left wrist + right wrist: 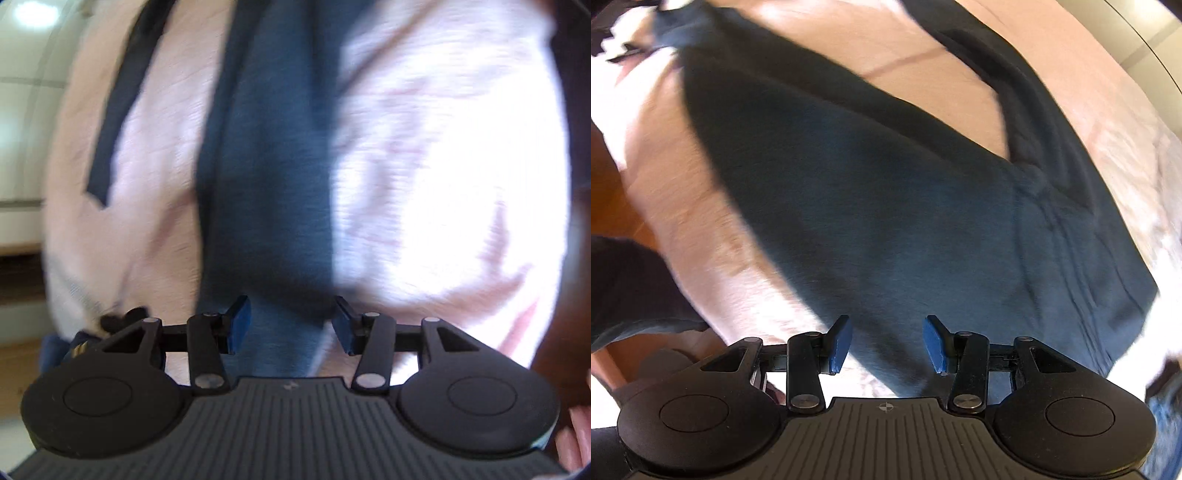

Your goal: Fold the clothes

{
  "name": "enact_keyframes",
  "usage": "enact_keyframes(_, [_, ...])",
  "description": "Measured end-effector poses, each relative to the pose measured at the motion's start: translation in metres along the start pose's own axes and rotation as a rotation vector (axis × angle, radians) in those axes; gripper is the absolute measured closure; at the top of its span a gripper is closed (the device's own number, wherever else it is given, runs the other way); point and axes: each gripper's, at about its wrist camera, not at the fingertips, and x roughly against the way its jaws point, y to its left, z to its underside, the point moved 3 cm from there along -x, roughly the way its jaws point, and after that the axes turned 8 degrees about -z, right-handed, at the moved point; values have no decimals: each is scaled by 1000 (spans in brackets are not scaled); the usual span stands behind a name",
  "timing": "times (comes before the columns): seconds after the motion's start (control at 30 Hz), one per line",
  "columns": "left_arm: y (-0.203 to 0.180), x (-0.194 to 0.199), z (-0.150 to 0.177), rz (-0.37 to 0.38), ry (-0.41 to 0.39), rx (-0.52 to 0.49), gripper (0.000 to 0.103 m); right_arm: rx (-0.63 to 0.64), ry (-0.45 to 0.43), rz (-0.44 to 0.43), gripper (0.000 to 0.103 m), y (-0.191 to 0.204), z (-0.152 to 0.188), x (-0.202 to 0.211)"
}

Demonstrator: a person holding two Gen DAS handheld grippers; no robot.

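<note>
place: home bedroom | evidence: pink bedsheet (923,48), wooden floor (613,206), dark blue garment (886,206)

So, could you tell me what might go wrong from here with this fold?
Both the left gripper and right gripper are open over the dark blue garment, so a close could pinch the pink sheet too. Both views are motion-blurred, so a grasp might miss the edge.

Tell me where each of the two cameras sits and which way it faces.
Left wrist: on the left hand-held gripper, looking along its open blue fingers at a long strip of the dark blue garment on the pale pink bedcover.
Right wrist: on the right hand-held gripper, fingers open, facing a broad part of the garment.
Shared: garment and bedcover; both views are blurred.
</note>
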Motion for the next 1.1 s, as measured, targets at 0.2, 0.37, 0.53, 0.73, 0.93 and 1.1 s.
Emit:
enact_keyframes(0.2, [48,-16,17,-68,90,322,69,89,-211,-56,58,10,19,-9])
enact_keyframes(0.37, [39,-39,26,-184,31,286,54,155,-357,-51,58,22,21,-25])
enact_keyframes(0.53, [9,-51,28,-358,-39,267,51,191,-486,44,58,33,23,-46])
enact_keyframes(0.73, [-14,-49,35,-520,-79,372,55,245,-585,143,58,48,35,-60])
enact_keyframes(0.93, [-22,-19,39,-532,-101,329,52,192,-611,232,58,66,41,-52])
enact_keyframes(1.1, [-39,7,40,-504,-161,194,58,245,-638,215,58,104,38,-37])
